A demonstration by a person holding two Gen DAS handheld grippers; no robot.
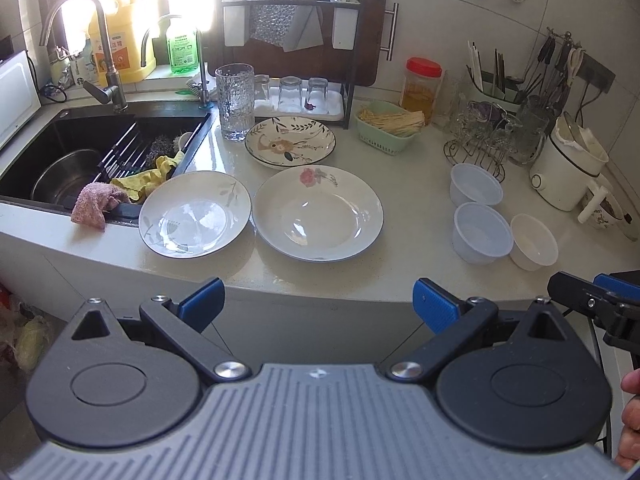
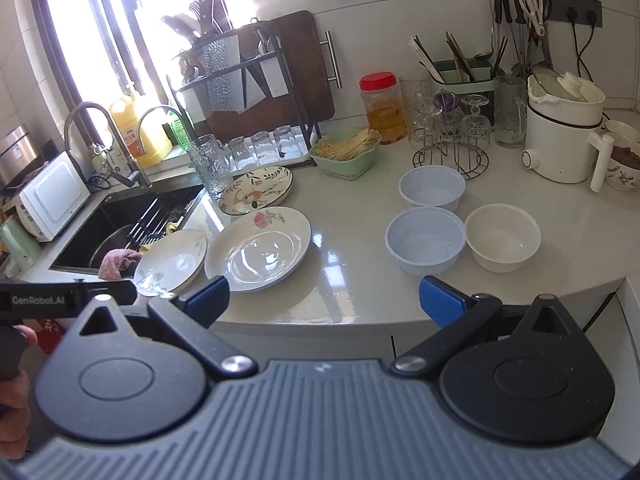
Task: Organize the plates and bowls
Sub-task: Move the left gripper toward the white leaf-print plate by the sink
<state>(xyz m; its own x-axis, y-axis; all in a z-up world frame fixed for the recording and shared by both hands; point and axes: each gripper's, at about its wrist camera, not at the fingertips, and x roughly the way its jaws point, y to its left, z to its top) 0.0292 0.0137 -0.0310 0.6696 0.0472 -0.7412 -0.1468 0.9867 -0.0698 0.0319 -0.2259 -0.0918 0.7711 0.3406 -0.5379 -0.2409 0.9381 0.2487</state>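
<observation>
Well, both grippers' jaws gape before the counter edge [image 1: 320, 288].

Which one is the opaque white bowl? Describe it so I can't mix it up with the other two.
Start at the white electric pot on the right end of the counter. In front of it stand three small bowls in a cluster. The white bowl is the rightmost, beside the nearer translucent bowl; it alone is solid creamy white, while the other two are bluish and see-through.

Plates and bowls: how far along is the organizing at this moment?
Nothing looks done. Three plates lie apart on the counter, and three bowls stand unstacked. Left gripper and right gripper are open, holding nothing. All stacking remains.
</observation>
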